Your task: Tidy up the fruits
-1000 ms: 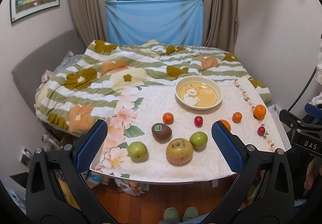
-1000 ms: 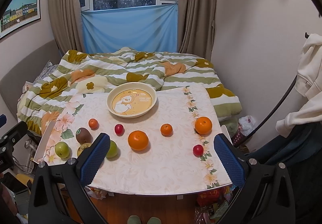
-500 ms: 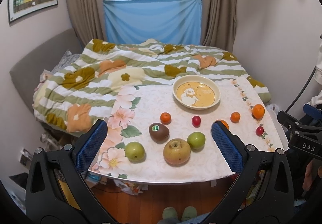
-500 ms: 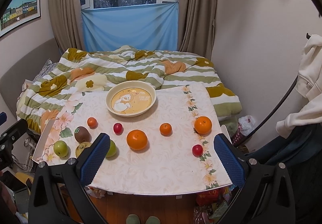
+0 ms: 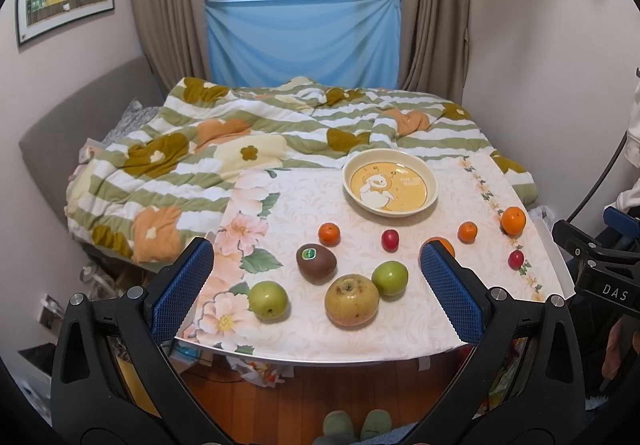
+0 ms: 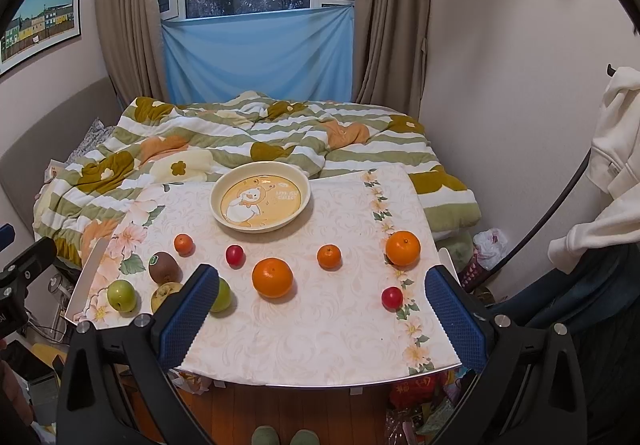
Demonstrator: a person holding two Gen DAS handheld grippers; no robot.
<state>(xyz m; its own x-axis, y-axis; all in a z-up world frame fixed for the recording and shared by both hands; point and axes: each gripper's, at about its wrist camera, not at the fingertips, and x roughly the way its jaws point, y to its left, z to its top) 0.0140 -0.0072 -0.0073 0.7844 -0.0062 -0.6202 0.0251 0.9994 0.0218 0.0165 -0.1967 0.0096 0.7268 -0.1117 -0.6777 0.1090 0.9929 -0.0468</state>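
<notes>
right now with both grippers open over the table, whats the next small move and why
Probably bring the right gripper down and forward onto the large orange. Its jaws are open and empty, that orange lies nearest in front of them, and the bowl at the back of the table holds no fruit yet. The left gripper is also open and empty, above the apples, so it can wait.

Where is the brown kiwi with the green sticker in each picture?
Left wrist view: the kiwi lies near the middle, between the open fingers.
Right wrist view: the kiwi lies at the left, outside the fingers.
Shared landmark: the yellow plate behind it.
</notes>
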